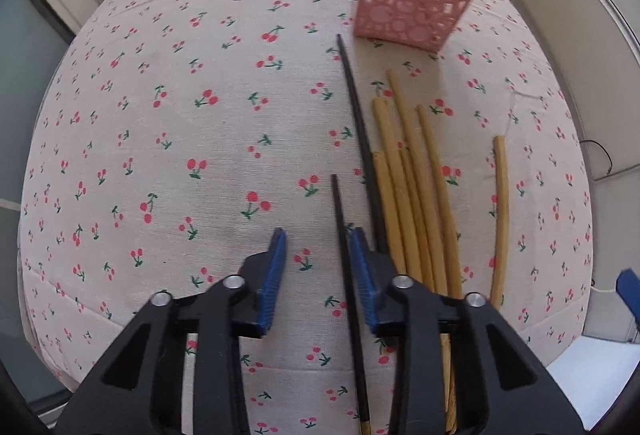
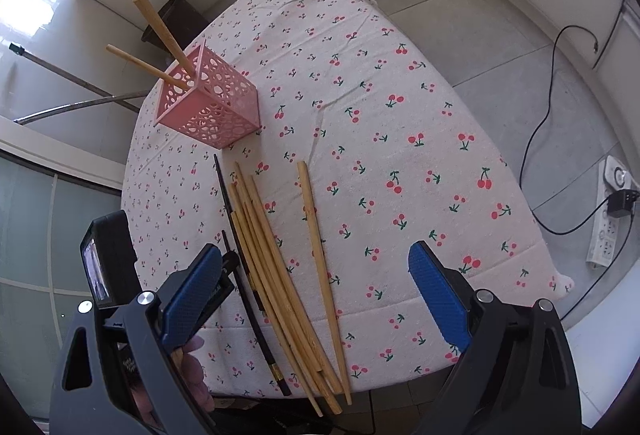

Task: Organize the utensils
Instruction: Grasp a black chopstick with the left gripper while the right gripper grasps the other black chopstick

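Between the blue pads of our left tool point(image 1: 318, 251), half-closed but not yet gripping, lies a thin black chopstick point(image 1: 345, 267) on the cherry-print counter point(image 1: 180, 139), its length running along the fingers; our right tool point(image 2: 316, 271), spread wide and empty, hangs farther off.

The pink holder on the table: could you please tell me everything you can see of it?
The pink holder is a square, open-topped tub that looks like plastic, its walls pierced with round and oval holes. It stands upright on the cherry-print tablecloth near the table's far edge, beyond the loose chopsticks, apart from them. Two wooden chopsticks already lean inside it, their ends sticking out above the rim.
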A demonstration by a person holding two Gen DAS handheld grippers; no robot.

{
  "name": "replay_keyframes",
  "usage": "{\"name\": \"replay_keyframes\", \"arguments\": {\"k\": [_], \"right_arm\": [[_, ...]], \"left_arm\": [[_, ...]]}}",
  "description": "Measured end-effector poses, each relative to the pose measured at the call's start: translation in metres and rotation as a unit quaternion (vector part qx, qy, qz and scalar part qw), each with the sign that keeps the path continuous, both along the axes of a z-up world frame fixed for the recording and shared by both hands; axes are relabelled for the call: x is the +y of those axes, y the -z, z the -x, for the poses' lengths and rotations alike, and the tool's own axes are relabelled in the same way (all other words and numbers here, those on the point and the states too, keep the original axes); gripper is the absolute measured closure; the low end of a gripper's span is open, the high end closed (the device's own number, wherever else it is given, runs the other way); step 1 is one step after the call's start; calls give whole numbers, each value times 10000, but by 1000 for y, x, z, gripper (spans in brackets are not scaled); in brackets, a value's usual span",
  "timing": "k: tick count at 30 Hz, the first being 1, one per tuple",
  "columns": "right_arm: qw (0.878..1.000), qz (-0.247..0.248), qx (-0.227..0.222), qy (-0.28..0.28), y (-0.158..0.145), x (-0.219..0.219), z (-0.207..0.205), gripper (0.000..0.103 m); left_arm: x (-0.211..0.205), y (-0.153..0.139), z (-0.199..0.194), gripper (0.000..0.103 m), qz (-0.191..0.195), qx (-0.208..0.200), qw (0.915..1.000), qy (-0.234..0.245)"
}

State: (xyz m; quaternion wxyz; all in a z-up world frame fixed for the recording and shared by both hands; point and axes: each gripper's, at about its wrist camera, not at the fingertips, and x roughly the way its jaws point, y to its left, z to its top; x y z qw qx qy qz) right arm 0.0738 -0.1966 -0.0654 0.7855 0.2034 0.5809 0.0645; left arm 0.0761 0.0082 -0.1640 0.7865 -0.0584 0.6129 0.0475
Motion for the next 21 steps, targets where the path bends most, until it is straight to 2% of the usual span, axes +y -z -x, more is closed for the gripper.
{"name": "replay_keyframes", "arguments": {"k": [1,2,6,9,12,15,18,20,21], "right_arm": [[10000,44,-34,-30,-1,2,0,11],[9998,119,-98,-97,-2,7,-1,11],[9947,666,-501,-609,-5,46,-3,11],[9756,1519,-1002,-1230,-4,98,-5,11],[9520,2151,-1323,-1731,3,151,-15,12],[9387,2569,-1182,-1972,22,192,-33,16],[9297,2910,-879,-2079,46,219,-50,22],[9296,2934,-789,-2084,57,230,-59,26],[9335,2823,-726,-2087,61,233,-65,27]], "left_arm": [[-2,0,1,86,39,-17,10000,32],[0,1,2,97,64,-25,10000,34],[35,-3,9,100,367,-68,9985,-397],[78,-29,15,100,637,-398,9933,-882],[116,-71,26,100,762,-986,9846,-1224],[140,-117,33,100,878,-1582,9735,-1397],[154,-150,36,100,741,-1989,9664,-1448],[163,-164,42,100,480,-2185,9633,-1483],[167,-169,43,99,410,-2243,9620,-1502]]}}
